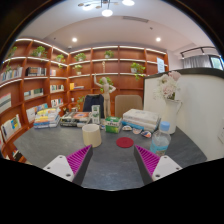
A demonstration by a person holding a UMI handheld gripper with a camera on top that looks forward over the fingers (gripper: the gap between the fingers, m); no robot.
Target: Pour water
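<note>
Single forward view from the camera on my gripper.
The camera sits behind my two fingers, low over the grey table, facing the far shelves; table objects stand well ahead. I have no second view.

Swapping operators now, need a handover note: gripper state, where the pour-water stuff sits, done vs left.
Gripper: open, holding nothing, fingers spread over bare grey table.
Water bottle: upright on the table, just ahead of the right-hand finger, not between the fingers, cap apparently on.
Cup: pale, upright, ahead of the left-hand finger, apart from the bottle.
Red round lid or coaster: flat on the table between cup and bottle.
Done: nothing visible; bottle not grasped.
Left: grasp bottle, carry to cup, pour. Whether the cup holds water cannot be seen.
</note>
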